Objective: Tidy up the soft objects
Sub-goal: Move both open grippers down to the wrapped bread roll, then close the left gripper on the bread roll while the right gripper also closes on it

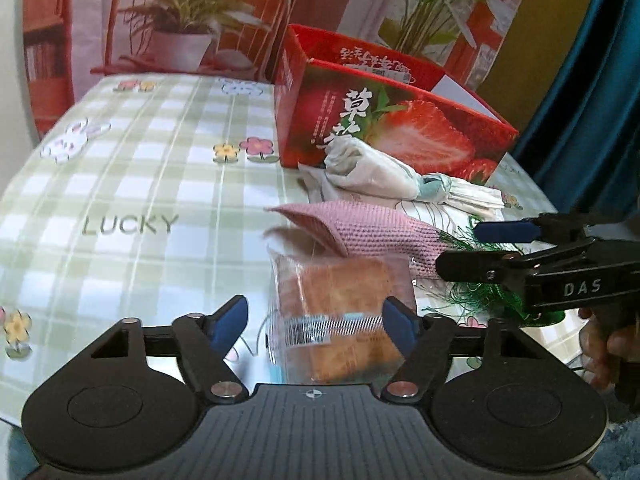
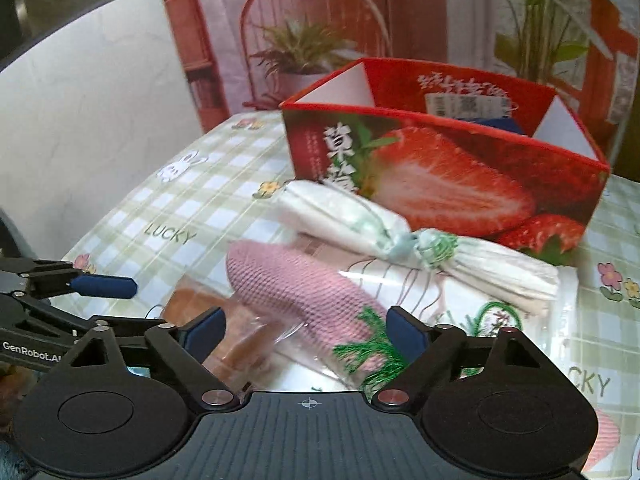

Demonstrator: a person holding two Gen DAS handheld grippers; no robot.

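Left wrist view: your left gripper [image 1: 316,326] stands wide, its blue pads either side of the wrapped bread [image 1: 340,316], right pad just touching the film, nothing pinched.

- Wrapped bread: near centre of the checked tablecloth [image 1: 132,184]. Judged light, squashy, film slippery. Take it across the middle, gently.
- Pink knitted carrot [image 1: 372,232]: just beyond the bread, green fringe to the right. Judged soft, grippy, limp. Take the thick body, not the fringe.
- White cloth bundle [image 1: 372,172]: farther, against the strawberry box [image 1: 400,128]. Judged light. Its tied waist looks the best hold.
- Strawberry box: open-topped, far right; the likely destination.

Right wrist view: your right gripper [image 2: 308,330] is spread wide over the carrot's tufted end, holding nothing.
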